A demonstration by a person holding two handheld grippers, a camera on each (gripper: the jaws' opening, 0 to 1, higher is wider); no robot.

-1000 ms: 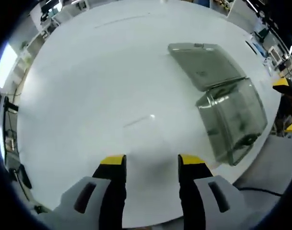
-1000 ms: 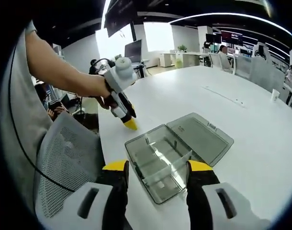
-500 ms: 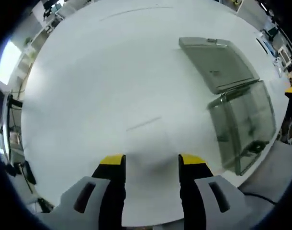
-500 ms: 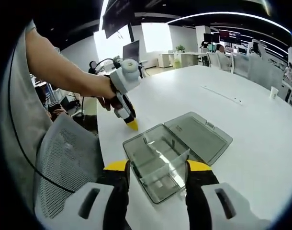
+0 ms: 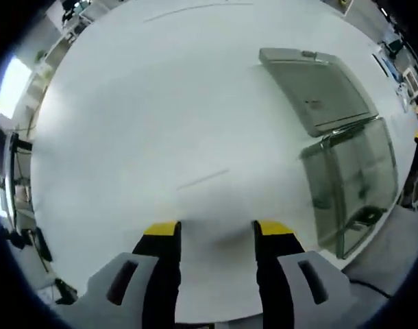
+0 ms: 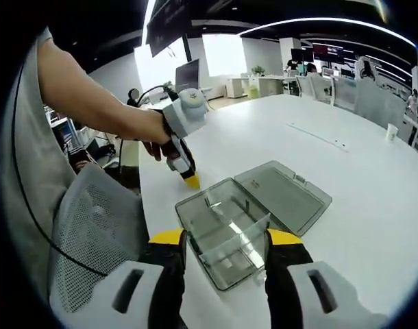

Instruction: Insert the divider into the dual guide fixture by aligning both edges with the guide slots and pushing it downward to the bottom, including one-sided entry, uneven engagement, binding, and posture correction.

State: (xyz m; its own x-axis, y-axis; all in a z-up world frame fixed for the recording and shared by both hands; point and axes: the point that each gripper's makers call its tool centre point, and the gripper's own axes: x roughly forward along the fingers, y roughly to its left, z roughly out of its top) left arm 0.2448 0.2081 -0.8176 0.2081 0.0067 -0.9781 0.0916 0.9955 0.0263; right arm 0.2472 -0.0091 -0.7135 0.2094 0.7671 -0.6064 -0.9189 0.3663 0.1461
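My right gripper spread, empty, hovering over open clear box near table edge; divider standing across box, seating unclear. My left gripper spread, empty, beside box. Step: approach. Next: right pinches divider top, levels it, pushes down.

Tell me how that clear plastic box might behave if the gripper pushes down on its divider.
The clear box looks thin-walled and light, so it would probably slide on the smooth white table. Its open lid lies flat behind, likely resisting tipping that way. The divider looks thin and may flex.
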